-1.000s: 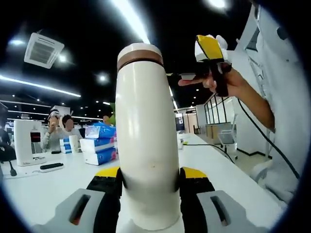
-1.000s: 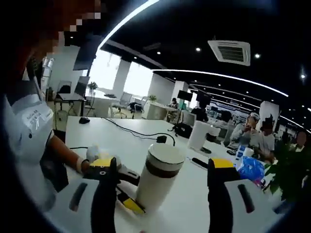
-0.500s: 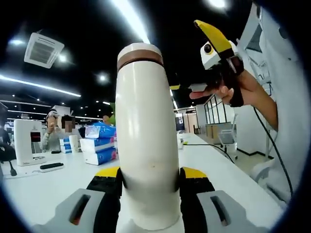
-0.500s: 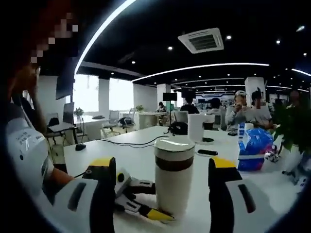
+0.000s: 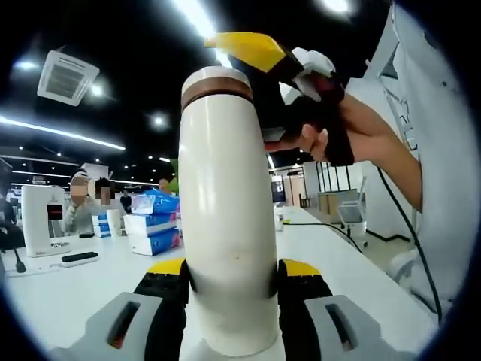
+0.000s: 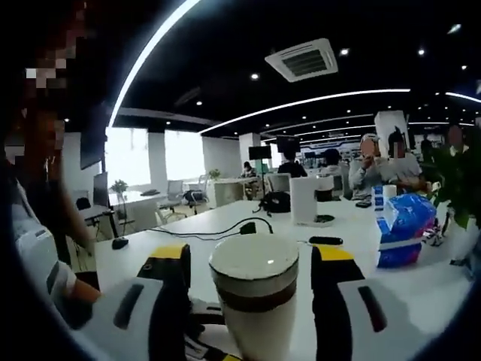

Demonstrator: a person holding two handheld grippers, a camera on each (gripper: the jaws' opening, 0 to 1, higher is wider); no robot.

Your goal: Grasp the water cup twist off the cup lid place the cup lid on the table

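A tall cream water cup (image 5: 225, 218) stands upright with my left gripper (image 5: 234, 271) shut on its lower body, yellow-and-black pads pressed to both sides. Its lid (image 5: 216, 79) sits on top above a brown band. My right gripper (image 5: 255, 53), held by a person's hand (image 5: 323, 131), reaches over the lid from the upper right. In the right gripper view, my right gripper (image 6: 250, 256) is open with its jaws on either side of the lid (image 6: 254, 263), a small gap showing on each side.
The cup is over a white table (image 5: 68, 289). Blue tissue packs (image 5: 154, 222), a white appliance (image 5: 45, 218) and a black remote (image 5: 79, 258) lie further back. A cable (image 6: 225, 226), a white box (image 6: 304, 199) and a blue bag (image 6: 406, 226) are also on the table. People sit behind.
My right gripper has swung in from the upper right to the cup's top, so the lid now lies between its jaws. The left gripper and the cup have stayed still.
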